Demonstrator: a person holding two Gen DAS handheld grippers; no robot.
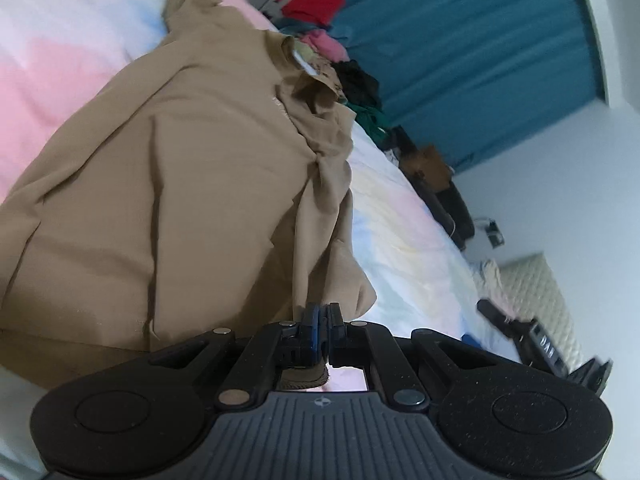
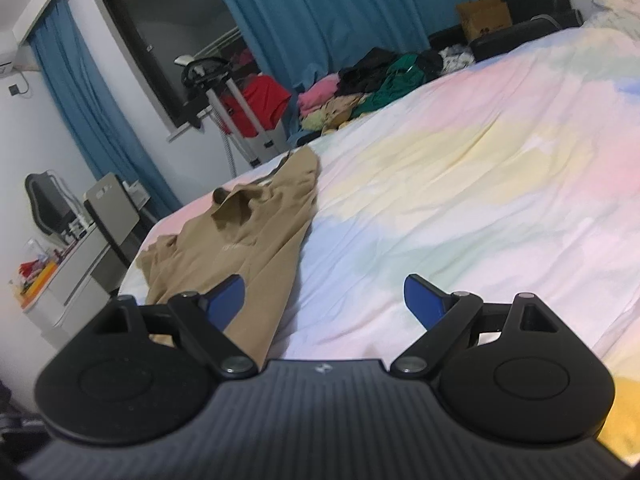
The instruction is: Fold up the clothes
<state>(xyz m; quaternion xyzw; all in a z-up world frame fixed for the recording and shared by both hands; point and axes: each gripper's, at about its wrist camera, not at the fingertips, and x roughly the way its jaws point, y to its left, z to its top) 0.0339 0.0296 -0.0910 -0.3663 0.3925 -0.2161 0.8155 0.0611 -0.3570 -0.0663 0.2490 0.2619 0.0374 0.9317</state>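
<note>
The tan garment lies rumpled on the bed, not neatly folded. The left hand-held gripper is clenched on its hem; the right hand-held gripper is released. An unsorted pile waits at 12 o'clock.

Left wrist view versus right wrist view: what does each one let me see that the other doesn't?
Only the left wrist view shows the left tool shut on an edge of the tan garment, and, at the right edge, the other tool from outside.

Only the right wrist view shows the right tool open and empty above the bed, plus a dark window, a desk and an office chair.

Both show the tan garment on the pastel bedsheet, the pile of clothes and the blue curtains.
</note>
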